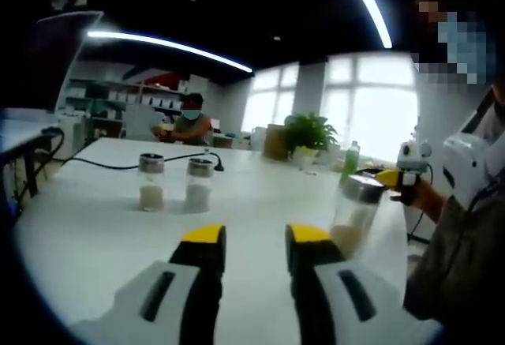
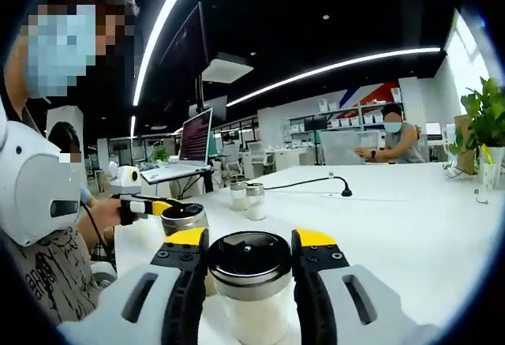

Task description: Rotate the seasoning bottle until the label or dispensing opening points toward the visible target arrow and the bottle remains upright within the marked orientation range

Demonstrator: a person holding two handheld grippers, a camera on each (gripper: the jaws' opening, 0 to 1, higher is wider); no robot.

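Between the right gripper (image 2: 251, 252) jaws, a seasoning bottle (image 2: 251, 282) with white powder stands upright on the white table (image 2: 410, 226), clamped. Left gripper (image 1: 256, 238) jaws stand apart over the table, holding nothing.

Ahead of the left gripper (image 1: 254, 238), bare table (image 1: 95, 234) lies open; two shakers (image 1: 175, 182) stand at 11 o'clock (a black cable (image 1: 110, 164) behind), another bottle (image 1: 353, 215) at 2 o'clock.
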